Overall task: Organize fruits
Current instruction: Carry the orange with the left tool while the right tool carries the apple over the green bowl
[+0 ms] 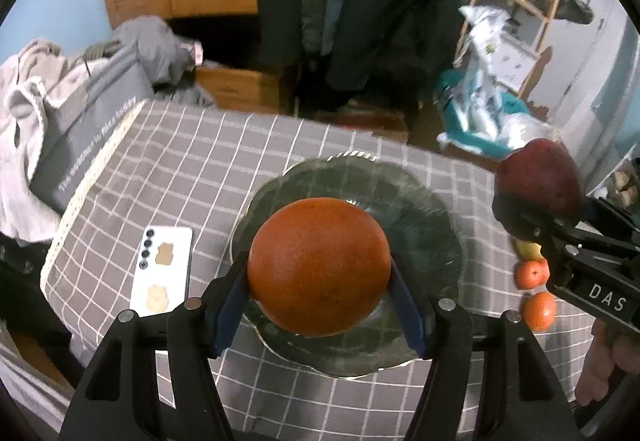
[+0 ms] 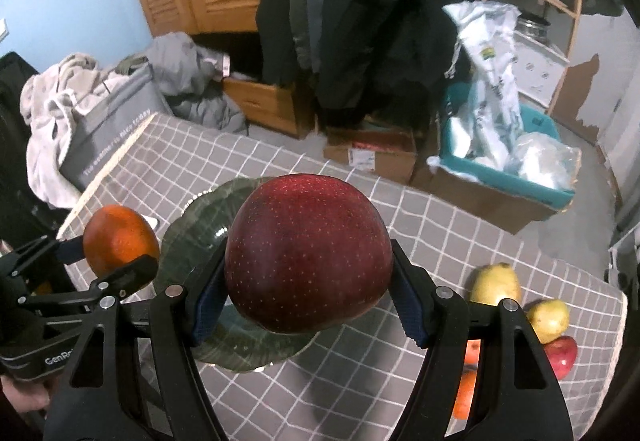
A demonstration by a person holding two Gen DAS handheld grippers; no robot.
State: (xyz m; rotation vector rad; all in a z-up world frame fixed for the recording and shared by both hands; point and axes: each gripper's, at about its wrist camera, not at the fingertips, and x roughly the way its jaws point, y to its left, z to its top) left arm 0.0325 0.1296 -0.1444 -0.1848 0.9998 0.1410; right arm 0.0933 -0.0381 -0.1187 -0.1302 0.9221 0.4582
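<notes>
1. Left wrist view, dead centre: the orange (image 1: 319, 266) sits clamped between the blue pads of the left gripper (image 1: 320, 281), held in the air right over the dark green plate (image 1: 420, 201) that fills the lower middle of the frame.

2. At the right edge of that same view, the right gripper (image 1: 532, 209) comes in with a dark red apple (image 1: 538, 177) pinched in its jaws, off to the side of the plate.

3. Right wrist view confirms it: the apple (image 2: 308, 253) is squeezed firm between the pads, hanging above the near right rim of the plate (image 2: 188, 237), with the orange (image 2: 120, 239) and left gripper (image 2: 116, 261) at middle left.

4. More fruit waits on the grey checked tablecloth (image 2: 360, 209): a yellow pear (image 2: 496, 283), a second yellowish fruit (image 2: 549, 319) and a red apple (image 2: 565, 355) at lower right; two mandarins (image 1: 536, 293) show in the left wrist view.

5. A white phone (image 1: 162, 271) lies face down left of the plate, clear of the action.

6. My read: both fruits are mid-carry towards the plate, delivery step in hand.

7. Next calls for lowering each onto the plate, side by side so neither knocks the other, then easing the jaws apart gently, since round fruit may roll off that shallow rim.
</notes>
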